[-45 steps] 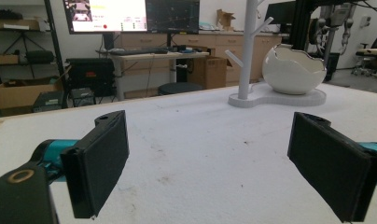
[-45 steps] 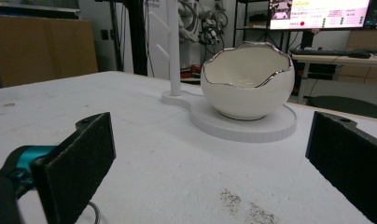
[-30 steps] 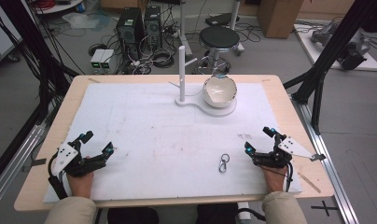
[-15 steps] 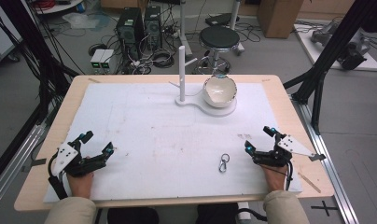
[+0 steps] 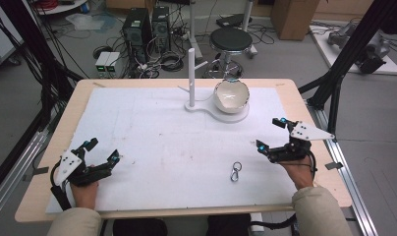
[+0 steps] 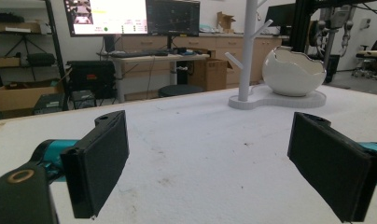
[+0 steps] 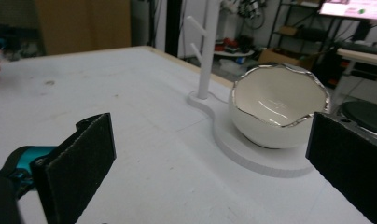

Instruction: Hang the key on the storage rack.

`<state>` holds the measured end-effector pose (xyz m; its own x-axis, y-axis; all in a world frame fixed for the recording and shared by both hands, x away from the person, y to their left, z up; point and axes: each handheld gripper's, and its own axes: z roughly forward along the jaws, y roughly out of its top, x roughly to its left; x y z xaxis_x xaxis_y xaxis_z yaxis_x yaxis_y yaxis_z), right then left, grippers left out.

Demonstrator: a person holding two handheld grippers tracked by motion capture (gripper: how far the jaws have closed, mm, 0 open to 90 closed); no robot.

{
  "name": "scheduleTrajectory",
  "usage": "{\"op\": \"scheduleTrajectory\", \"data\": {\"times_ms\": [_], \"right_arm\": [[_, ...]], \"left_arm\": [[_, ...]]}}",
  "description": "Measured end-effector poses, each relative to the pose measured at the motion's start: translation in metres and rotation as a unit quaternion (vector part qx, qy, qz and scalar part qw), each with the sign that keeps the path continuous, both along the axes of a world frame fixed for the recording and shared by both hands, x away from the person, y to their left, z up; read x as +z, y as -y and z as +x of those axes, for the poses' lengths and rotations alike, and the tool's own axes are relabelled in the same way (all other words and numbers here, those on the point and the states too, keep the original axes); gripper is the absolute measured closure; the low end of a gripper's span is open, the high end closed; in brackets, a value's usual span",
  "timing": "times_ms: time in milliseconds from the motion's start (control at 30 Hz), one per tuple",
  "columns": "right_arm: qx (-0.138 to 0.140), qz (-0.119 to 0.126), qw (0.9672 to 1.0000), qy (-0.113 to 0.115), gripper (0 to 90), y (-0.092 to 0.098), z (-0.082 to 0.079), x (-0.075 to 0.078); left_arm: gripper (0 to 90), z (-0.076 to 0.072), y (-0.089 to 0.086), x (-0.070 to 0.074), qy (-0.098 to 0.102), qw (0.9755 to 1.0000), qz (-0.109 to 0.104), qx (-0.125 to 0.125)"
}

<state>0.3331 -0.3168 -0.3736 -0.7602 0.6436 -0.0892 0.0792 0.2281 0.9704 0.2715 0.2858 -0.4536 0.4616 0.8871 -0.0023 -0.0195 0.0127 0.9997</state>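
two grippers rest near your edge of the table [image 5: 152, 123], and both stand wide with nothing between the jaws; the left gripper [image 5: 102, 153] sits at the near left corner, the right gripper [image 5: 270, 135] at the near right; the small metal clasp [image 5: 235, 171] lies flat on the white mat just beside your right gripper, a little to its inner side and slightly nearer to you than its tips; from your left gripper it is well apart, across most of the mat; so the right hand is clearly the nearer one for the pick.

its long axis runs roughly away from you, ring end farther, hook end nearer; as i judge it, you would want the right jaws turned down and inward to close across that axis, since right now they point forward toward the white bowl [image 7: 276, 105]; the bowl sits on the white base [image 7: 252, 154] ahead of the right gripper, with the peg stand [image 7: 207, 46] beyond it; from the left gripper the stand [image 6: 248, 51] and bowl [image 6: 294, 72] lie far ahead and to its right; neither gripper touches anything.
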Motion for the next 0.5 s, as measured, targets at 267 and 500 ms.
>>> {"op": "scheduleTrajectory", "data": {"times_ms": [267,500], "right_arm": [[0.067,-0.098,0.992,-0.045,0.5,-0.019,0.017,0.019],[0.111,-0.163,0.978,-0.067,0.5,-0.039,0.028,0.019]], "left_arm": [[12.9,0.0,0.0,0.0,0.0,1.0,-0.001,0.0],[12.9,0.0,0.0,0.0,0.0,1.0,-0.002,0.0]]}}
